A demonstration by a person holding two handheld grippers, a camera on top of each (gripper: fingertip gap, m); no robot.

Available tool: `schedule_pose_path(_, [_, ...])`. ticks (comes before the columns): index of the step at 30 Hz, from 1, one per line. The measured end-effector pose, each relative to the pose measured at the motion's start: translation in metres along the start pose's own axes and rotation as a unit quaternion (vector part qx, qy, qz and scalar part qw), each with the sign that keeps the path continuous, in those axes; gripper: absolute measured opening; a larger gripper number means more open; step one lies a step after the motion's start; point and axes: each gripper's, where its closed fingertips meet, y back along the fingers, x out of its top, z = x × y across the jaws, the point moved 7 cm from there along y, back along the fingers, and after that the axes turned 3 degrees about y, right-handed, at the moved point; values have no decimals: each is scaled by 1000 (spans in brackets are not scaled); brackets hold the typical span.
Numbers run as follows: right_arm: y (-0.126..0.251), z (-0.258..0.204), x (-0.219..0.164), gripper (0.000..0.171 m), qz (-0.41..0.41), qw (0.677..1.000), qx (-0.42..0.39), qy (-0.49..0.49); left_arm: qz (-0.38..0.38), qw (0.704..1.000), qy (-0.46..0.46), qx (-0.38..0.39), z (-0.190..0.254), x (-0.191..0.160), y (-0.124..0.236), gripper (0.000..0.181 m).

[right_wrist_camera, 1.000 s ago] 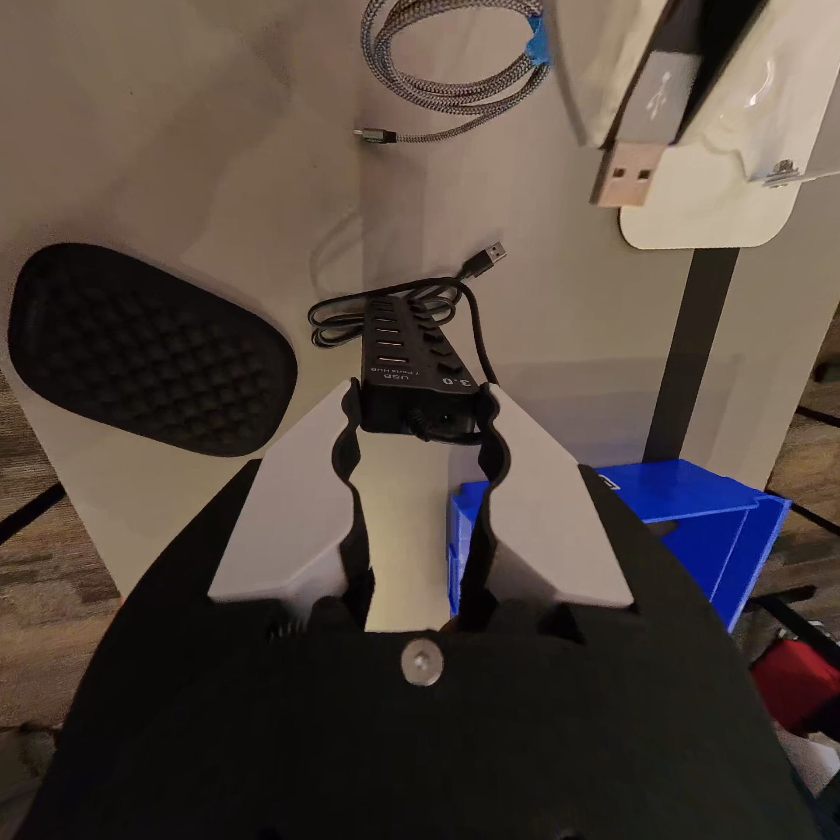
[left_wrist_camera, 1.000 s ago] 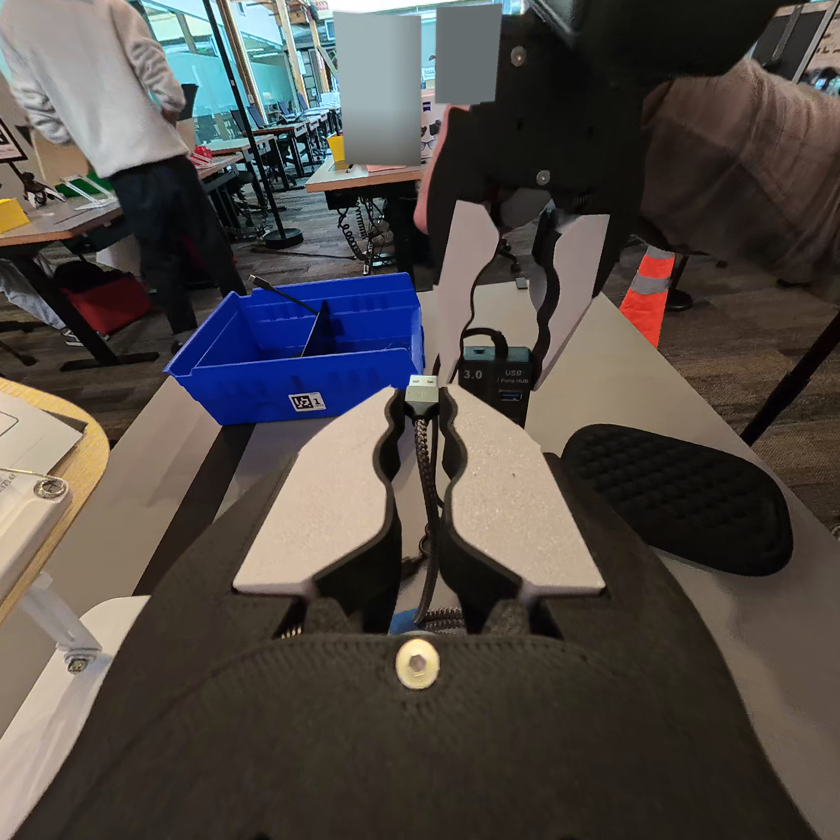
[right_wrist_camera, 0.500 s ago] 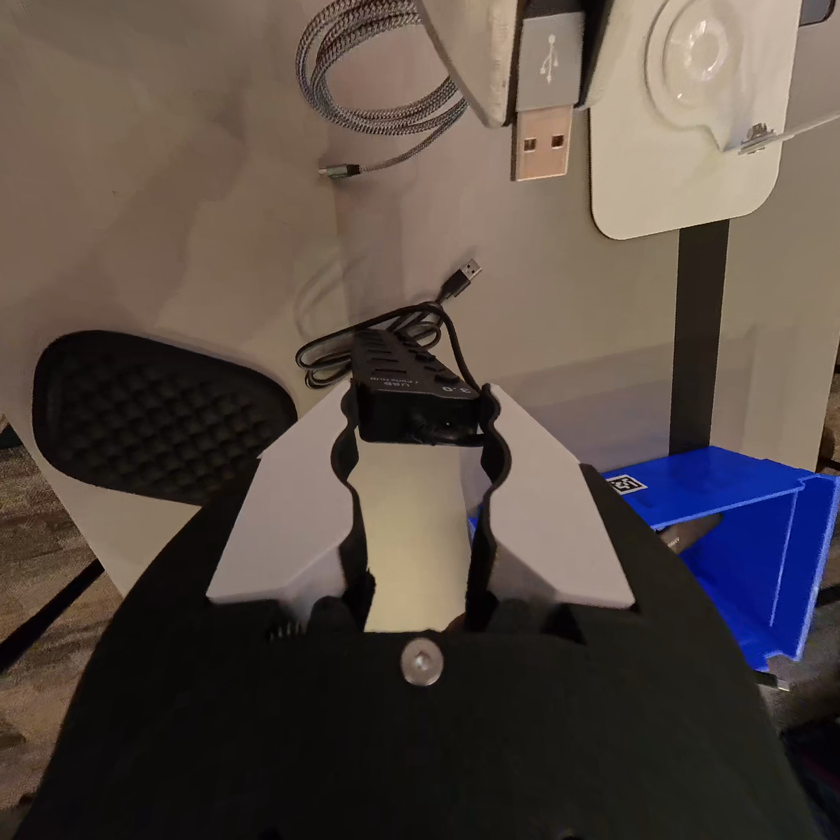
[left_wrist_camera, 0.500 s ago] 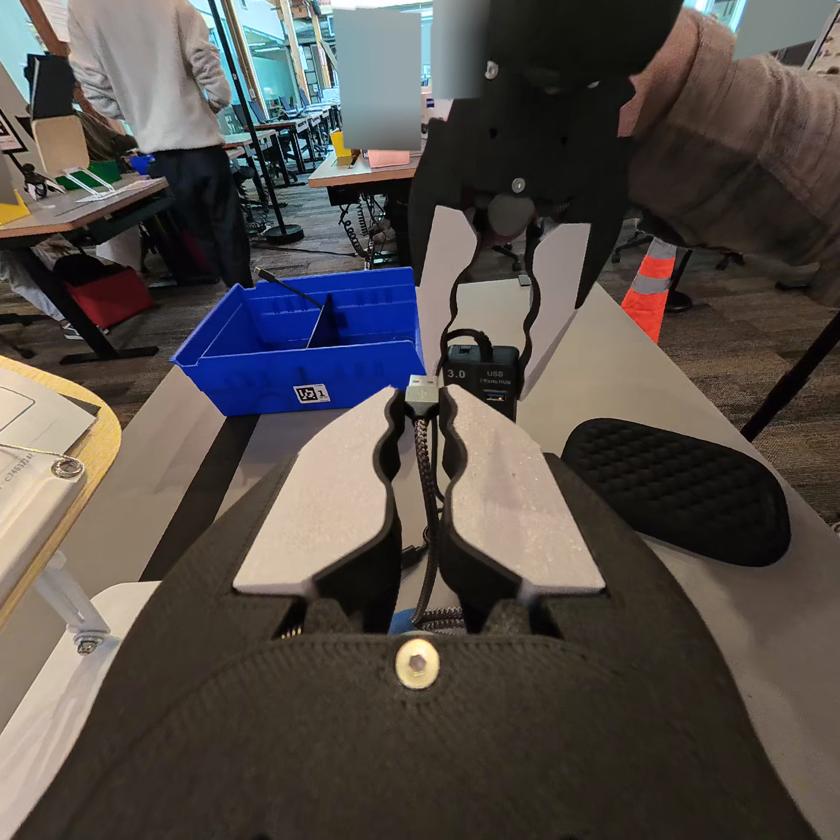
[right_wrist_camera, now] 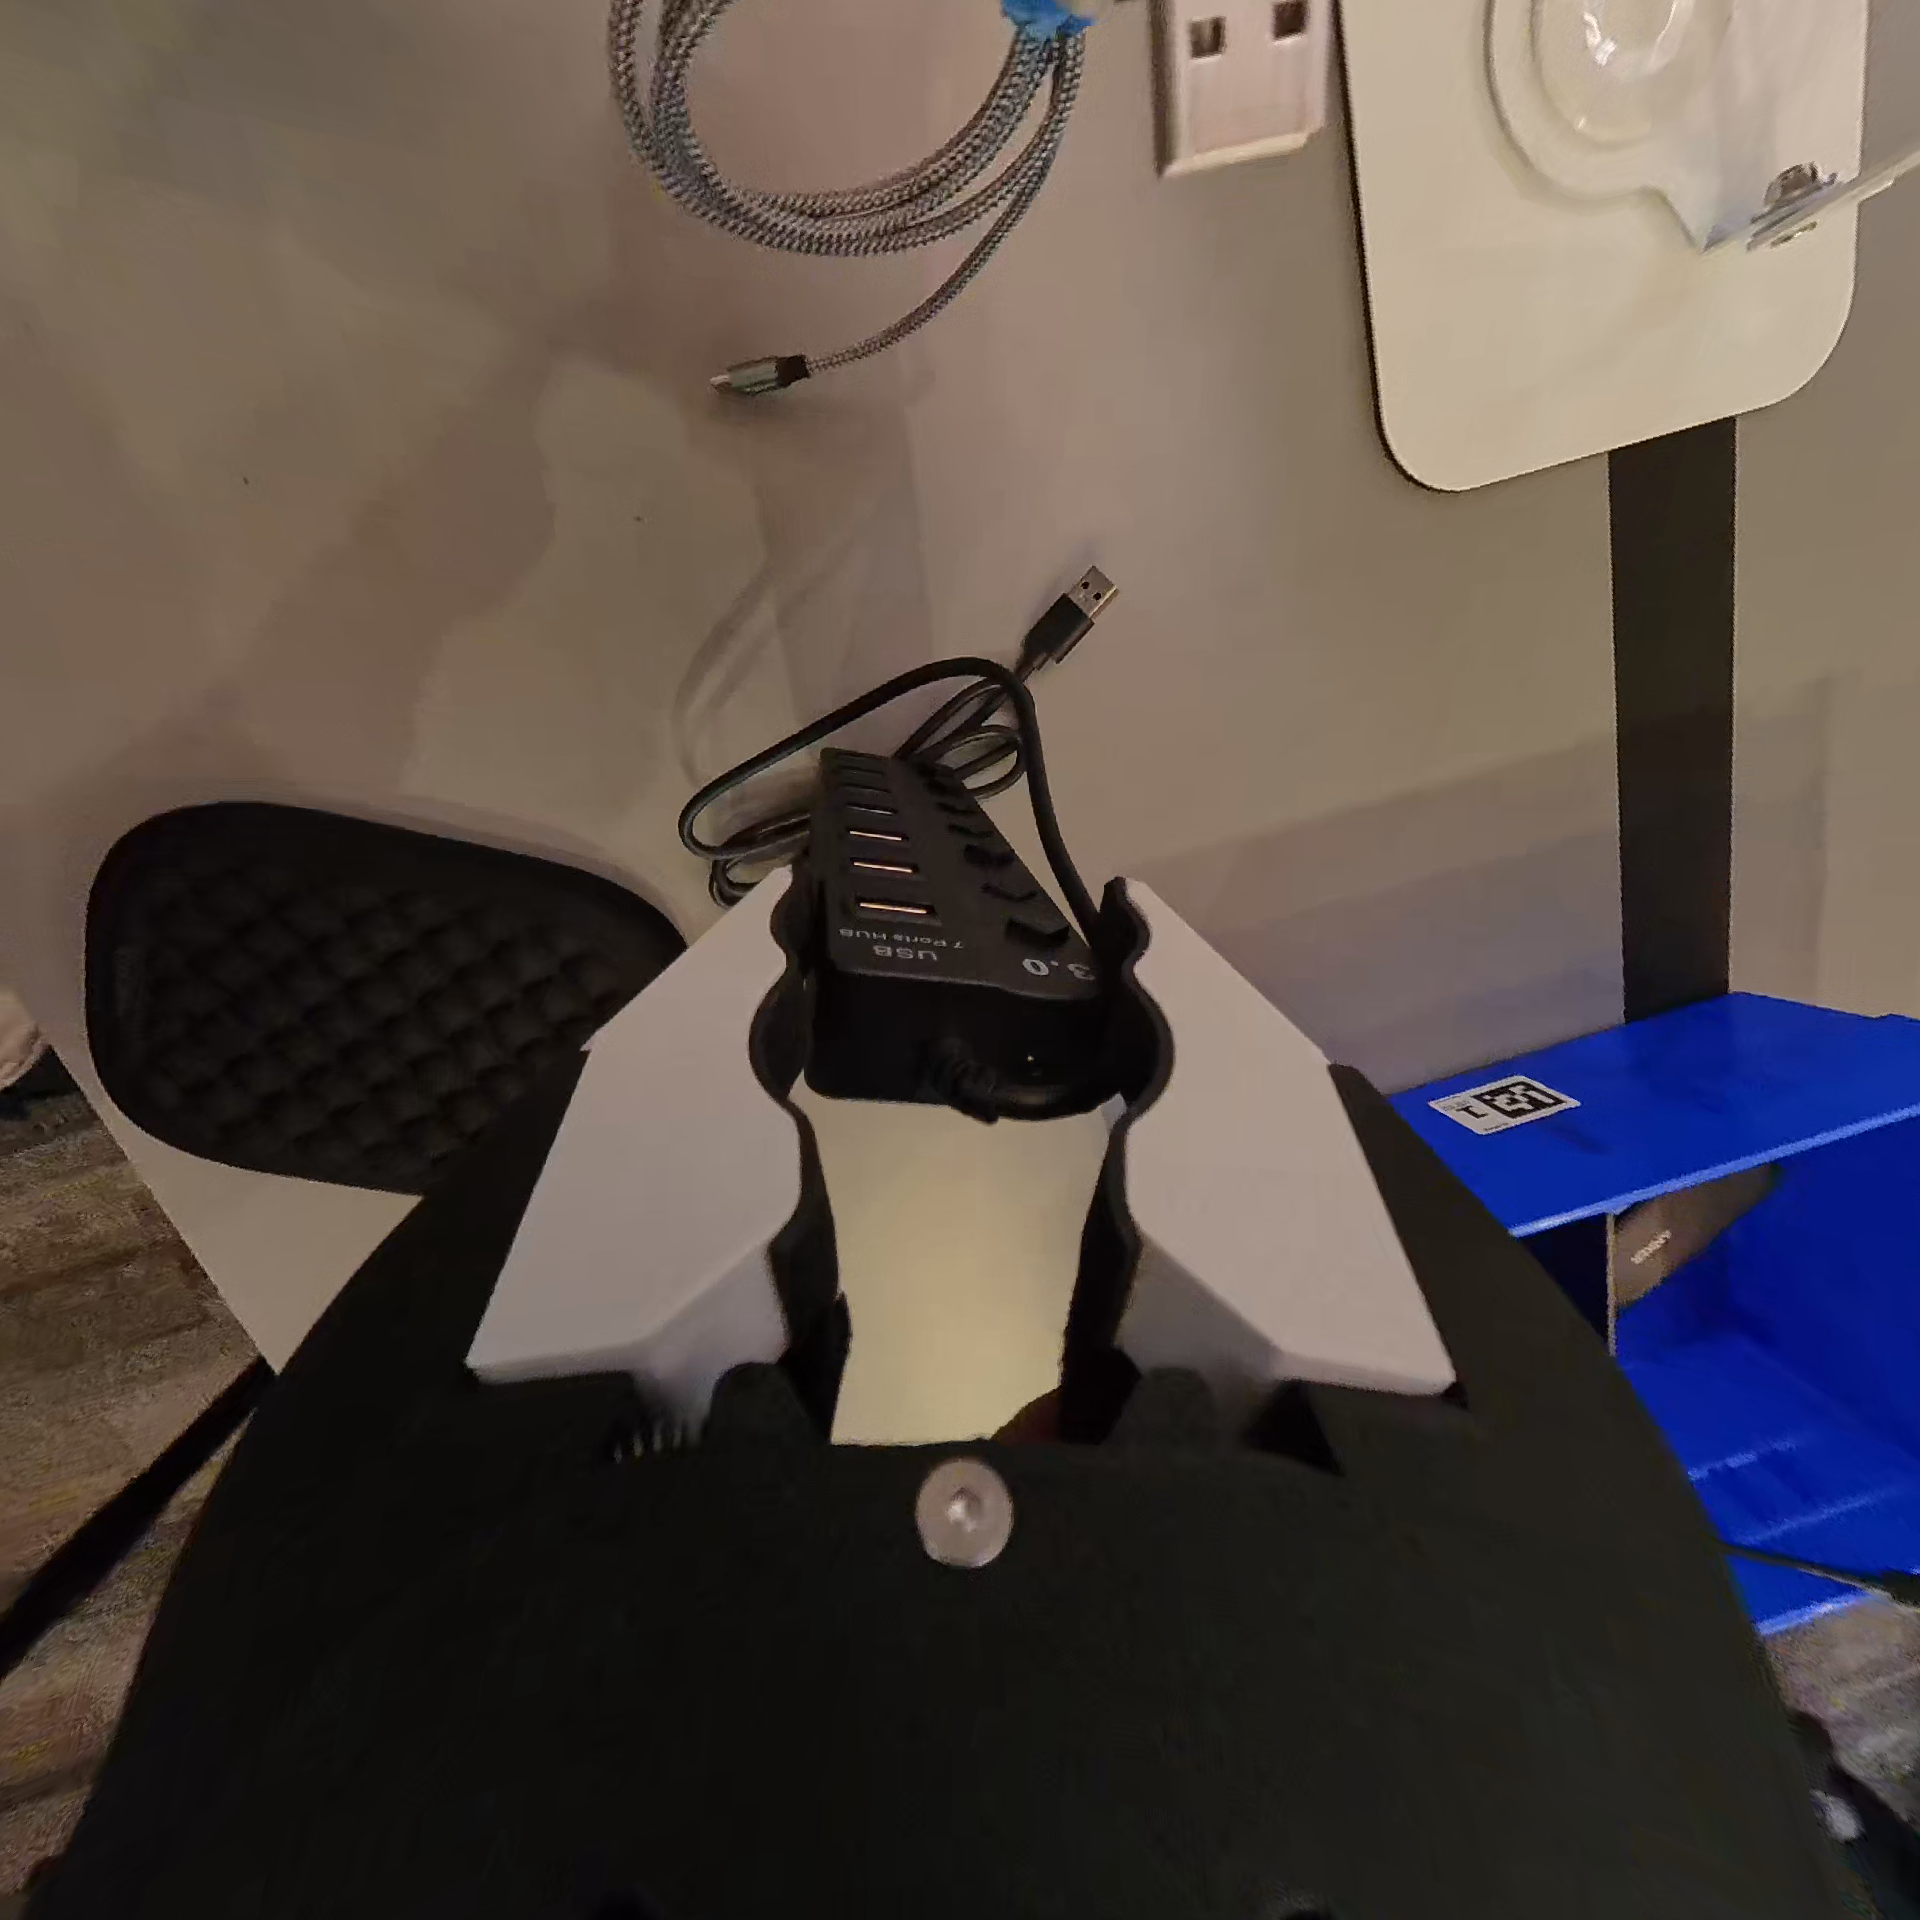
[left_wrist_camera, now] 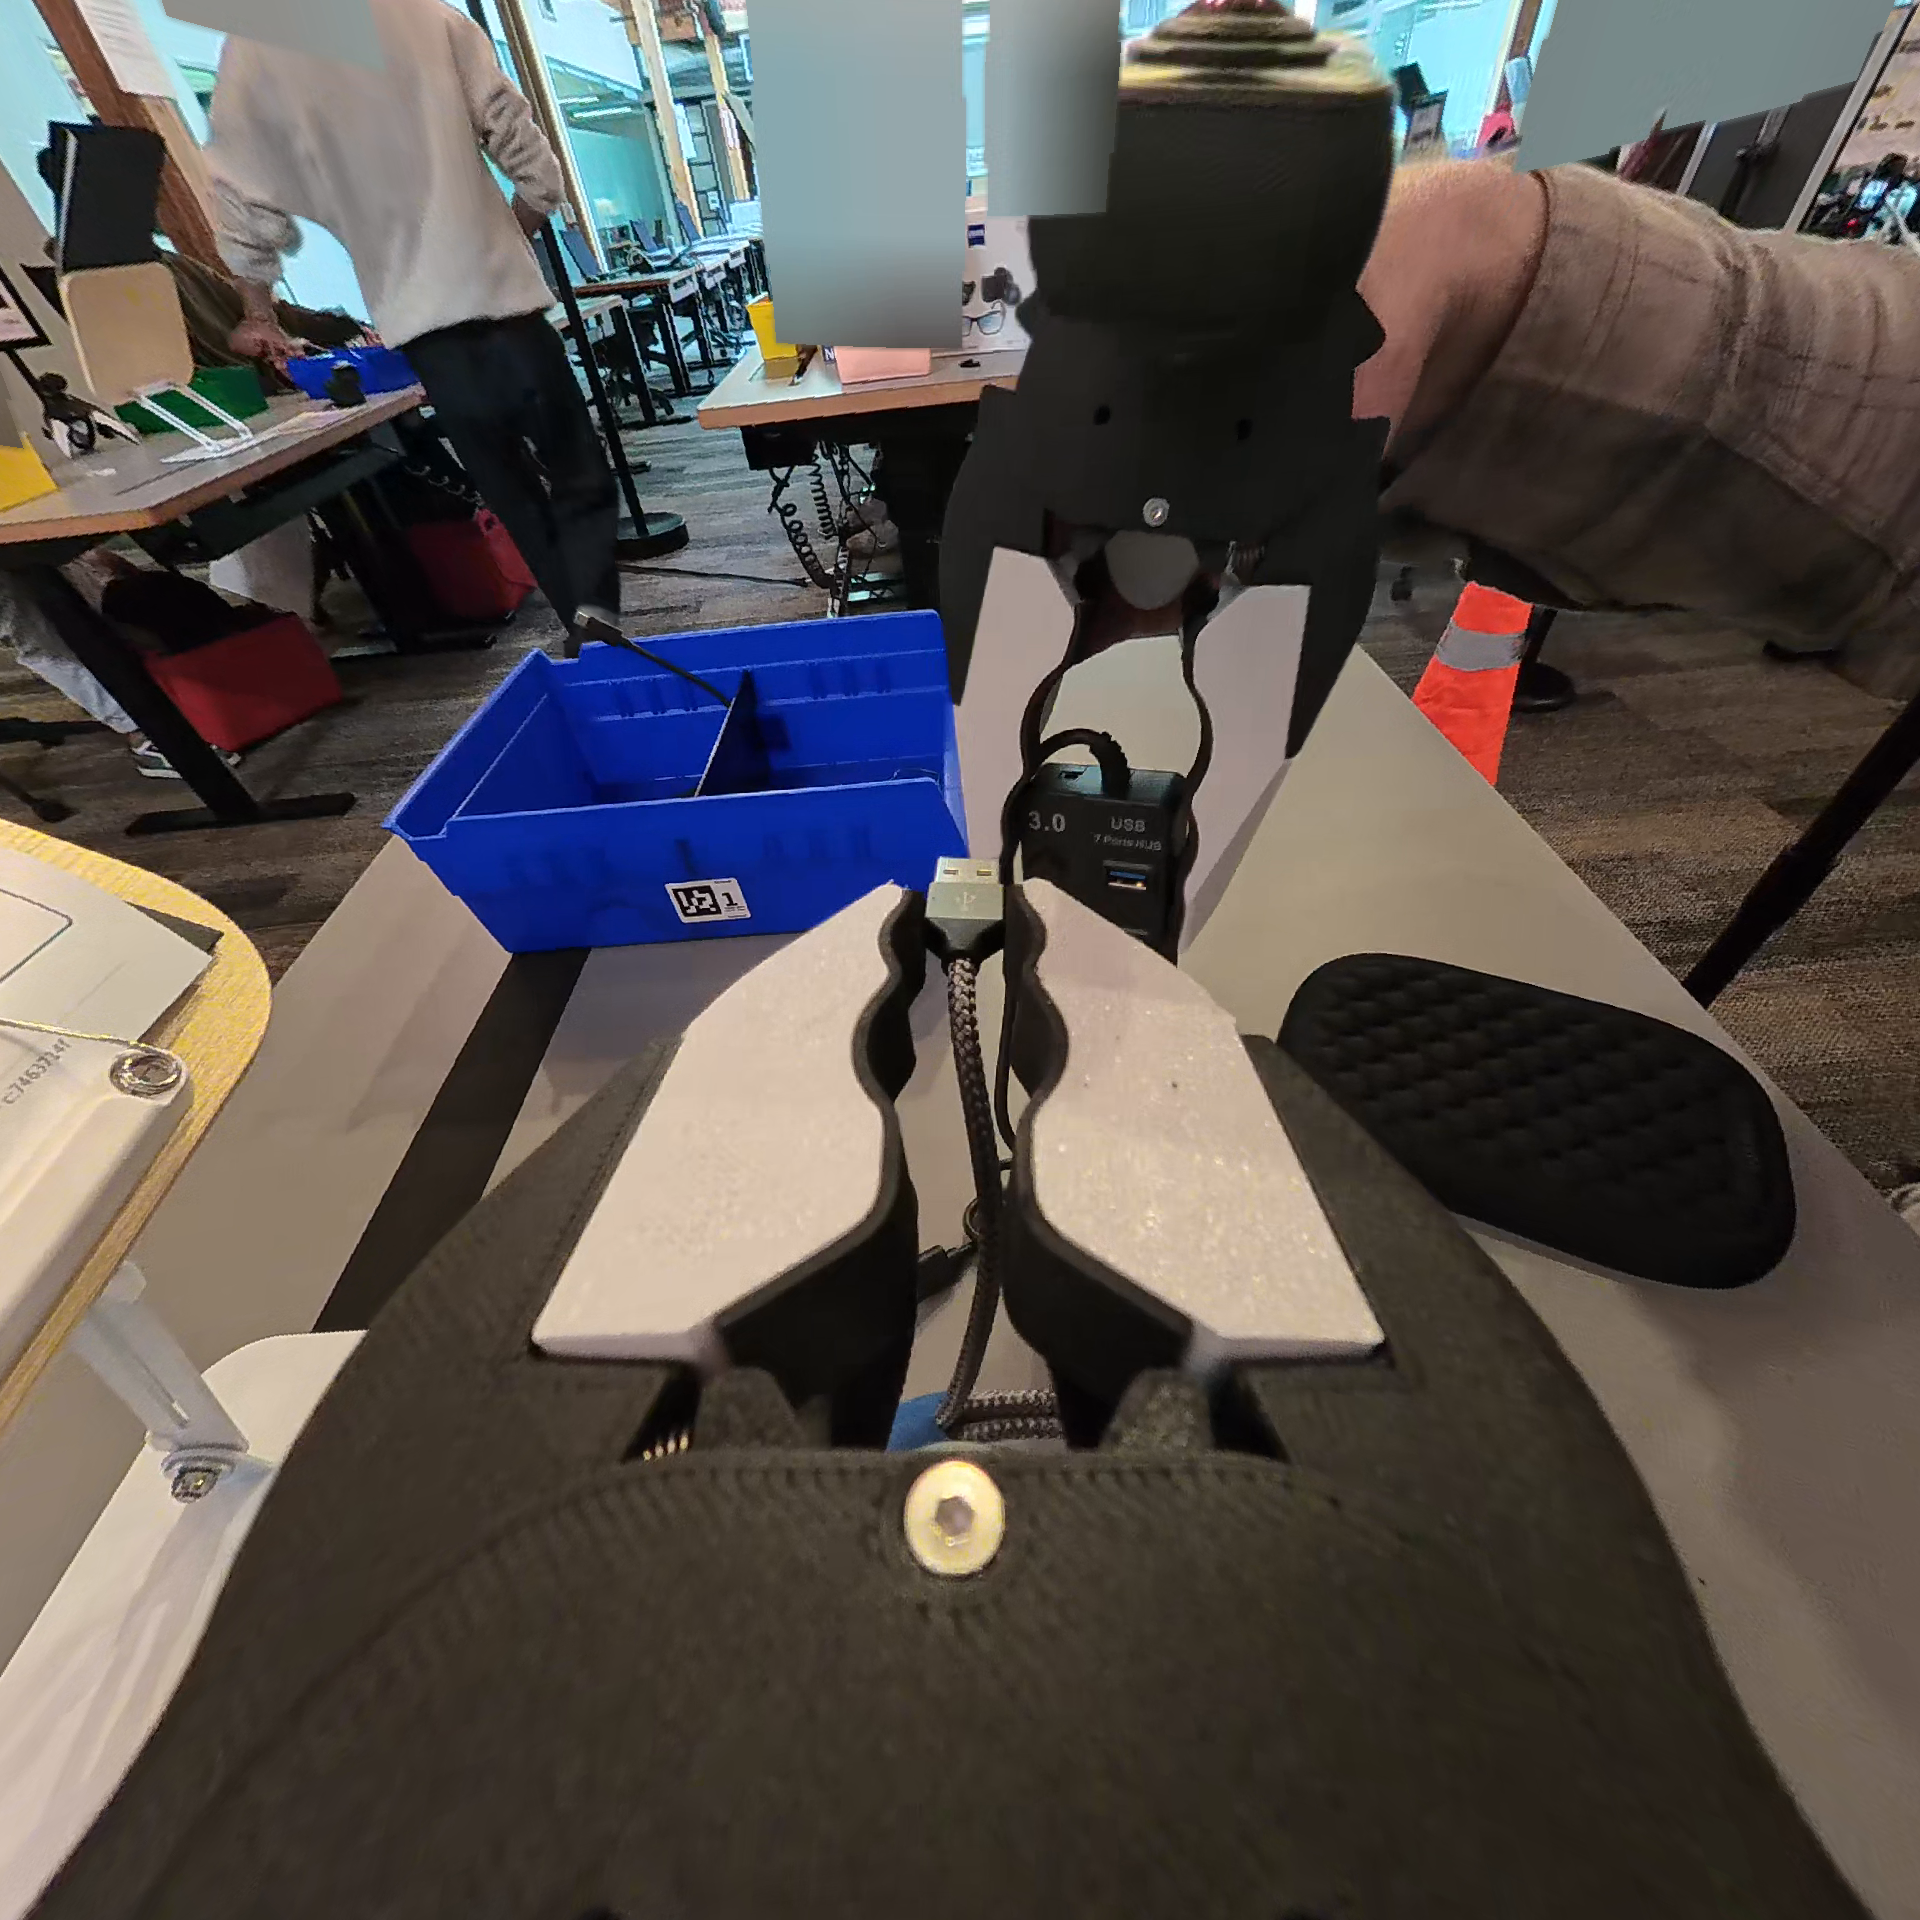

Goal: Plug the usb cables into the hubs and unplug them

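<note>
My left gripper (left_wrist_camera: 964, 914) is shut on the silver plug (left_wrist_camera: 966, 891) of a grey braided USB cable (left_wrist_camera: 975, 1122), which points forward. Just beyond it, the black multi-port hub (left_wrist_camera: 1107, 844) is tilted up off the grey table, with my right gripper (left_wrist_camera: 1122, 800) shut on its end from above. In the right wrist view, my right gripper (right_wrist_camera: 951, 914) clamps the hub (right_wrist_camera: 935, 894), port row facing up. The plug (right_wrist_camera: 1236, 83) hangs at the top edge, apart from the hub. The rest of the braided cable (right_wrist_camera: 831, 177) lies coiled on the table.
A blue bin (left_wrist_camera: 686, 790) stands at the back left of the table. A black textured pad (left_wrist_camera: 1538, 1122) lies at the right. The hub's own black lead and plug (right_wrist_camera: 1075, 613) lie behind it. A white base plate (right_wrist_camera: 1600, 260) sits at the near left corner. A person stands at far desks. Tip to tip, the grippers are about 11 centimetres apart.
The plug and the hub have come closer together. The right gripper has swung more upright and raised the hub's end, so that its ports face the plug.
</note>
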Motion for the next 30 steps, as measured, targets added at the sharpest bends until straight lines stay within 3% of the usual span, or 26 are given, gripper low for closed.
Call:
schedule_pose_path(9, [0, -8, 11, 53, 0, 995, 6, 98, -41, 998, -13, -41, 8, -13, -11, 14])
schedule_pose_path(18, [-5, -27, 36, 55, -41, 969, -7, 245, -56, 996, -6, -71, 1, -34, -9, 14])
schedule_pose_path(20, [-3, -23, 37, 65, -52, 969, -36, 240, -54, 996, 5, -68, -5, -39, -7, 14])
schedule_pose_path(22, [4, -15, 34, 91, -24, 980, -50, 190, -54, 996, 9, -70, -7, -42, -5, 14])
schedule_pose_path(23, [5, -10, 28, 87, -21, 987, -47, 155, -55, 996, 11, -69, -8, -43, -6, 14])
schedule_pose_path(25, [-8, -2, 10, 63, -33, 993, -23, 111, -53, 996, 12, -74, -8, -44, -7, 14])
schedule_pose_path(27, [-19, -3, 6, 58, -10, 996, 6, 94, -55, 996, 11, -75, -7, -45, -9, 14])
schedule_pose_path(30, [-17, -5, 18, 52, 31, 995, -16, 93, -70, 995, 18, -62, -9, -50, -15, 14])
